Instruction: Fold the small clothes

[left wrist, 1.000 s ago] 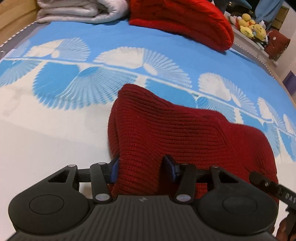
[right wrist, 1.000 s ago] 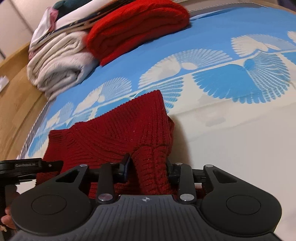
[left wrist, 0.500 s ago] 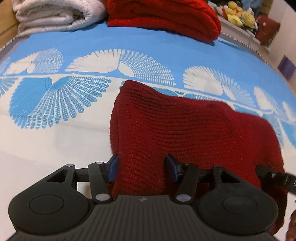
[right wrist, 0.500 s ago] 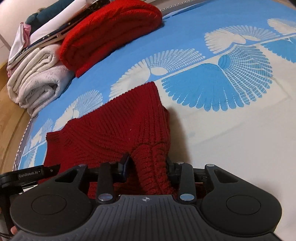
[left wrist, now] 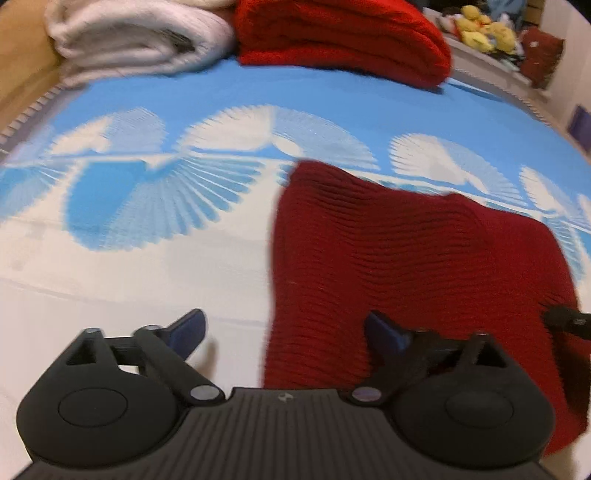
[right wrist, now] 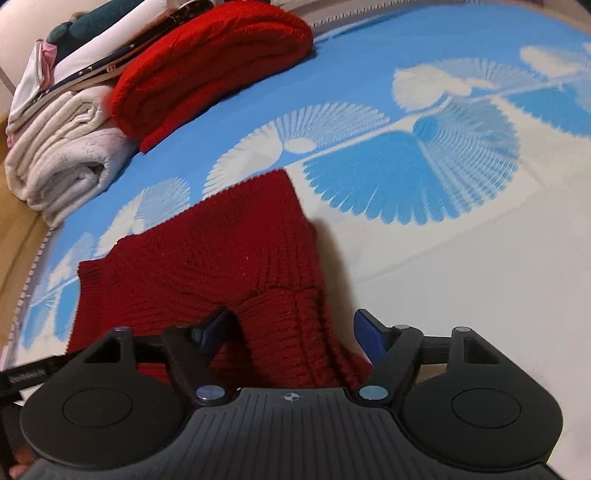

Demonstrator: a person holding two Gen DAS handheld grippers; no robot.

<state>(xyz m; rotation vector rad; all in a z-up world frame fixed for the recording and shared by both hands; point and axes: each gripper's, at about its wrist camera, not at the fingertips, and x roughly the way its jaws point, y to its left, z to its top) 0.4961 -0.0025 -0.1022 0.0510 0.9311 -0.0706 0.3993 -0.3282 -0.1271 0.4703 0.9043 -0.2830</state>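
Left wrist view: we are holding the left gripper (left wrist: 284, 328) spread wide, gripping nothing, over the dark red knit (left wrist: 413, 266). It is lying on the blue-and-white sheet (left wrist: 110, 280), long axis running left-right. We are holding the right gripper (right wrist: 295, 328) equally wide, unloaded.

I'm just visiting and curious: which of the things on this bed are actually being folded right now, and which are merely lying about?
Part of the job:
dark red knit garment
left gripper, open
right gripper, open

Just lying about:
bright red folded sweater
white folded blanket
yellow plush toys
blue and white bedspread
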